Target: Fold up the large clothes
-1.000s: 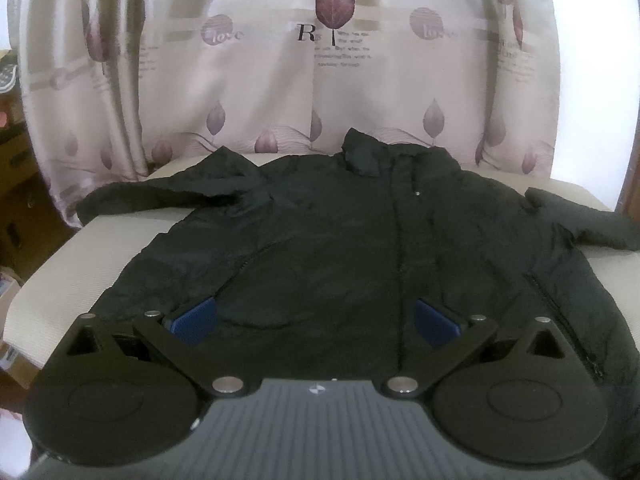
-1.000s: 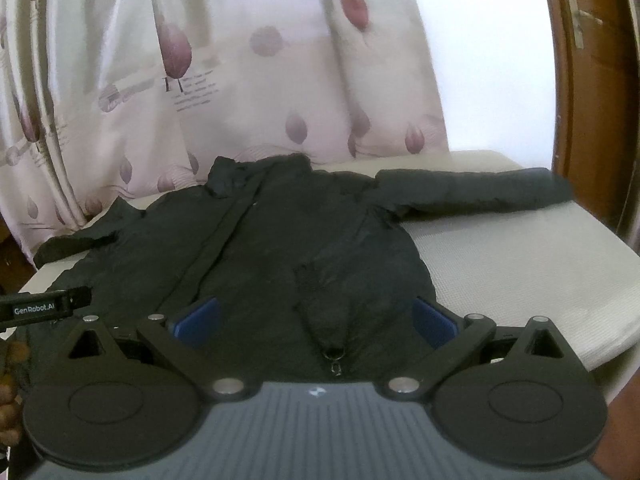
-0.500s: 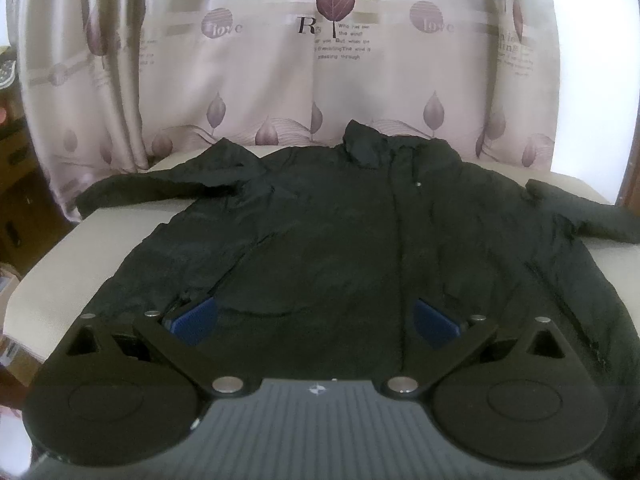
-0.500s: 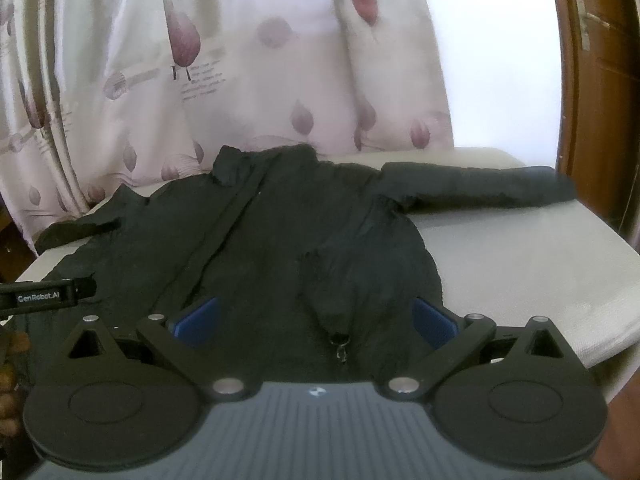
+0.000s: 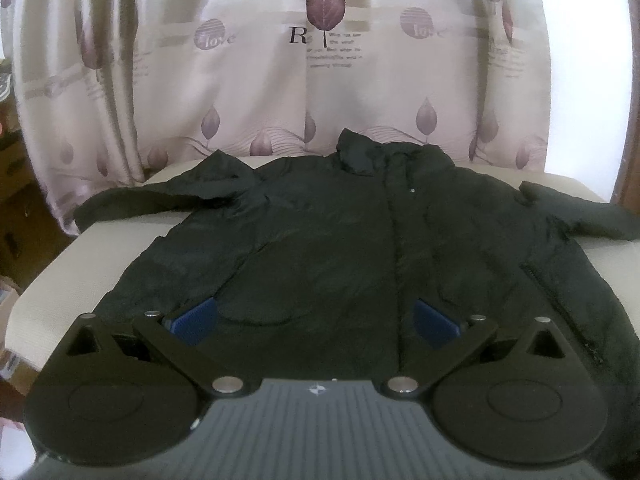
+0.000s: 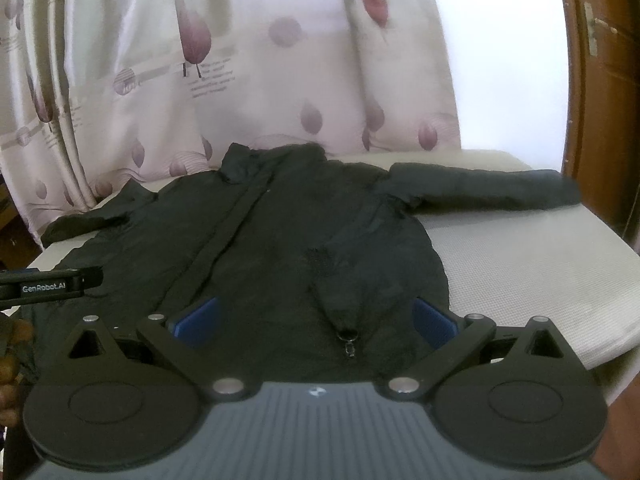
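A large black jacket (image 5: 340, 240) lies spread flat, front up, on a beige table (image 5: 80, 264), collar at the far side and both sleeves out to the sides. It also shows in the right wrist view (image 6: 304, 232), with its right sleeve (image 6: 488, 190) stretched straight and a zipper pull (image 6: 349, 340) near the hem. My left gripper (image 5: 316, 320) is open and empty above the jacket's near hem. My right gripper (image 6: 316, 320) is open and empty above the hem near the zipper pull. The left gripper's body (image 6: 48, 284) shows at the left edge of the right wrist view.
A leaf-patterned curtain (image 5: 280, 72) hangs right behind the table. A brown wooden door (image 6: 600, 80) stands at the right. Bare beige table (image 6: 540, 264) lies right of the jacket. Wooden furniture (image 5: 16, 200) stands at the far left.
Both grippers have risen and tilted slightly, so the jacket sits a little lower and farther in view. The jacket has not moved. Both stay open.
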{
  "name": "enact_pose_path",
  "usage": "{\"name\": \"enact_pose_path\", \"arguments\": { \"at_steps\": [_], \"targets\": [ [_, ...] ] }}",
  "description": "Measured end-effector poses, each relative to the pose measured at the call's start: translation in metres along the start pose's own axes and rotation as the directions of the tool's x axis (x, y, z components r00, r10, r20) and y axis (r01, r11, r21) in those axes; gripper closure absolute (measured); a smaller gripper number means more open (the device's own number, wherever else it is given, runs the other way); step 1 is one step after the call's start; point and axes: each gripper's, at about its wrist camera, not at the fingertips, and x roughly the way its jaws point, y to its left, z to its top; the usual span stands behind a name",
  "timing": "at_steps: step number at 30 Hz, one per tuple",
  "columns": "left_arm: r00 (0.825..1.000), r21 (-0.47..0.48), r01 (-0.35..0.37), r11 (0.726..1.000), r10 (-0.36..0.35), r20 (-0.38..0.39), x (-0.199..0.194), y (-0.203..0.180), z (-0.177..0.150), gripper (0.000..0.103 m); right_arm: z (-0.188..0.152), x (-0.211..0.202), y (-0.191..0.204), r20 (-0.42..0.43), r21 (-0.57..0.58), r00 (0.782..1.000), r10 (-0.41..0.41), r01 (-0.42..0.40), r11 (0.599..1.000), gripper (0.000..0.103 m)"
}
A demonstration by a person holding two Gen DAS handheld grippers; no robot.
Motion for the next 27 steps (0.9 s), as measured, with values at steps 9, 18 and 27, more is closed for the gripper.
{"name": "enact_pose_path", "arguments": {
  "at_steps": [9, 18, 27],
  "targets": [
    [1.000, 0.016, 0.006, 1.000, -0.006, 0.005, 0.014, -0.004, 0.005, 0.000, 0.002, 0.007, -0.001, -0.005, 0.001, 1.000, 0.009, -0.009, 1.000, 0.000],
    [1.000, -0.003, 0.019, 1.000, -0.019, -0.018, 0.027, 0.001, 0.010, 0.000, 0.029, 0.045, -0.057, 0.014, 0.165, 0.998, 0.055, -0.056, 0.985, 0.000],
    [0.999, -0.011, 0.023, 1.000, -0.023, -0.024, 0.028, 0.000, 0.017, 0.000, 0.068, 0.116, -0.256, 0.076, 0.588, 0.997, 0.025, -0.065, 0.806, 0.008]
  ]
}}
